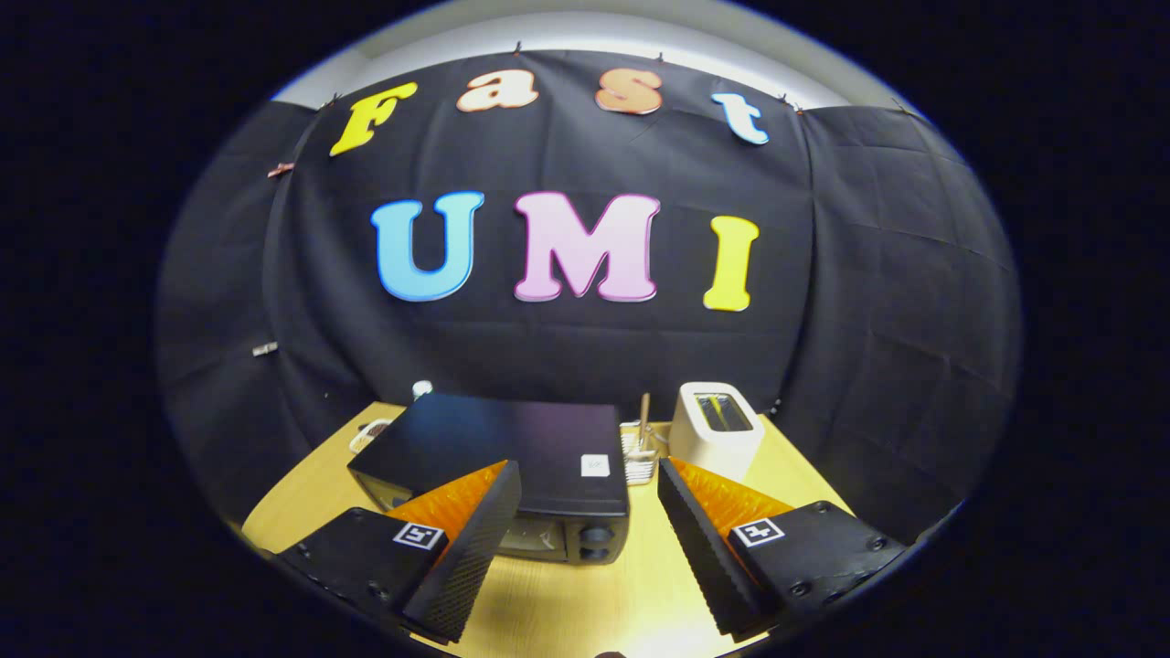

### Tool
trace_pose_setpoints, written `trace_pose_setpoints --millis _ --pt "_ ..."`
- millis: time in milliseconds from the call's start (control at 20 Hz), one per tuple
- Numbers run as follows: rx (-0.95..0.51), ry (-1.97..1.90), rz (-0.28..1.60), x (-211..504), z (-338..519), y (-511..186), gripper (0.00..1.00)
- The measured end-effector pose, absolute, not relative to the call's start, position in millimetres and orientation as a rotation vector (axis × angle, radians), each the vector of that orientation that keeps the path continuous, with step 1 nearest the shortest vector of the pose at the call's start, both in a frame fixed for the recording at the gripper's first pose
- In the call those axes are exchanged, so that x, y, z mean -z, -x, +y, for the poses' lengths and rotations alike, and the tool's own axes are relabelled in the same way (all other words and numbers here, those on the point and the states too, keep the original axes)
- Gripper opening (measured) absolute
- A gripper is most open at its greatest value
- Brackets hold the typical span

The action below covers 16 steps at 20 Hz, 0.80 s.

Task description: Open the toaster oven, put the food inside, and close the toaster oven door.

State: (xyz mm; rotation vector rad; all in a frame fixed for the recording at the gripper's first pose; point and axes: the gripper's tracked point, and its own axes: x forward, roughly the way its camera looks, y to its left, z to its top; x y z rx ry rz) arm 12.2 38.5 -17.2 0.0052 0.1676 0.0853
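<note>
At lower centre, the oven sits on the desk, seen from above and in front. Its dark top fills most of what shows; only a strip of the front is visible, with two knobs at its right end. The door looks closed, though the left finger covers much of it, so its handle cannot be made out. No food can be picked out with certainty. Something small and pale lies on the desk by the oven's left rear corner, too small to identify.

The tool hovers above the desk edge, fingers spread wide and pinching nothing. The oven's right front corner lies between them and just beyond the tips.

Right of the oven stands a small rack with a stick in it, then a white toaster in the lower right.

A closed door with an empty tool fits two stages: before the door is pulled down, or after the food is in and the door shut again. The pictures do not settle which.

If the door is to be worked, the tool should likely drop lower and shift left, so the door's top edge comes into view between the fingers. Any approach should stay clear of the knobs.
</note>
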Motion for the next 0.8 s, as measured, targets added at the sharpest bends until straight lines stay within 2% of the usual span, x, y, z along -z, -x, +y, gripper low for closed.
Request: trace_pose_setpoints --millis 350,800 --pt "0.010 -0.105 0.045 -42.6 -32.4 15.3 1.00" --pt "-0.021 -0.102 0.047 -38.9 -40.5 38.6 0.99"
